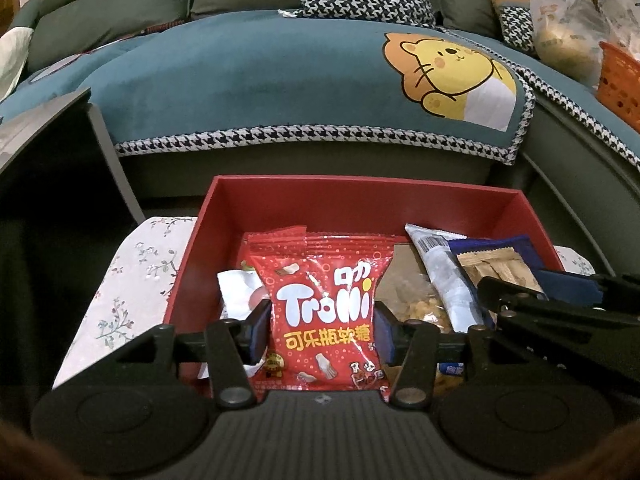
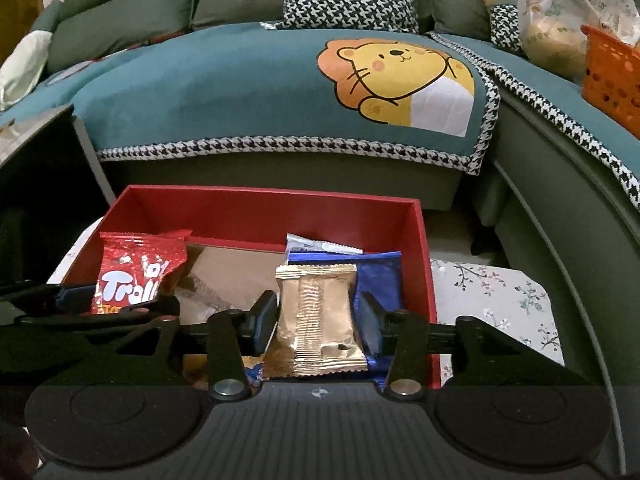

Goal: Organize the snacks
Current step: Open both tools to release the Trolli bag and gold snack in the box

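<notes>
A red box [image 1: 360,196] holds several snack packets. My left gripper [image 1: 322,330] is shut on a red Trolli gummy packet [image 1: 324,308] and holds it upright over the box's left part. My right gripper [image 2: 318,322] is shut on a gold wafer packet [image 2: 316,320] over the box's right part [image 2: 424,280]. The Trolli packet also shows in the right wrist view [image 2: 136,272], and the gold packet in the left wrist view [image 1: 496,270]. A blue packet [image 2: 380,276], a silver-white packet [image 1: 444,272] and a clear bag of snacks [image 1: 412,296] lie in the box.
The box stands on a floral-cloth surface [image 2: 496,304]. Behind is a green sofa with a teal lion-print cover [image 1: 280,76]. An orange basket [image 2: 612,72] and a plastic bag [image 2: 552,24] sit on the sofa at the right. A dark side table [image 1: 44,148] stands at the left.
</notes>
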{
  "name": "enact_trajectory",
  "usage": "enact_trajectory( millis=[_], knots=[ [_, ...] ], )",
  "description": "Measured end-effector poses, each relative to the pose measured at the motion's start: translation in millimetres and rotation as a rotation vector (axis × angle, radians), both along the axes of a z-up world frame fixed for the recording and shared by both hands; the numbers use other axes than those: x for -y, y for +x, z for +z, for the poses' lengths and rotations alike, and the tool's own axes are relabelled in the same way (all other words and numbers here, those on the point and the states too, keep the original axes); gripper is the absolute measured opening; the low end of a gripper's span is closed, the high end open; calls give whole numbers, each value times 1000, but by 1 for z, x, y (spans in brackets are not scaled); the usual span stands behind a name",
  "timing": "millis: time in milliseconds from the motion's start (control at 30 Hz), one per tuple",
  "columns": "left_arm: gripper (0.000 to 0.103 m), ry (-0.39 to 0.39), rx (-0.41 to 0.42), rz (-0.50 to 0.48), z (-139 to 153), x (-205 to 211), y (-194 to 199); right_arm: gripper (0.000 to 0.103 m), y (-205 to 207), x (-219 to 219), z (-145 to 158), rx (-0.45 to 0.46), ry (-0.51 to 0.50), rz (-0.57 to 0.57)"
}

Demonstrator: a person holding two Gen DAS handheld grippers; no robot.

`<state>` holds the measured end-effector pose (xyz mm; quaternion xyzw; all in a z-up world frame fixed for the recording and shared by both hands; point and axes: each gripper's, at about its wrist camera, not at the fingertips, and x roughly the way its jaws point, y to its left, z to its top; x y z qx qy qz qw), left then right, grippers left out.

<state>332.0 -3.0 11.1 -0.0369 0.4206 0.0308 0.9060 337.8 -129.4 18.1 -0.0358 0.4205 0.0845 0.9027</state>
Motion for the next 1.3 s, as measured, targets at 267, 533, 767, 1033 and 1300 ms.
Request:
enact_trajectory(
  millis=[267,533,767,1033,1300],
  knots=[
    [74,-24,5,28,5,-9,-1,70,0,3,5,13,27,-5],
    [76,-65,31,46,15,-14,-5,74,0,10,13,32,86,-13],
    [80,-65,49,30,24,-10,-13,76,-3,16,23,56,84,-21],
    [81,-37,67,10,36,-3,-33,80,-19,19,44,94,72,-25],
    [86,-69,74,18,46,-4,-50,81,-30,24,55,95,38,-35]
  ],
)
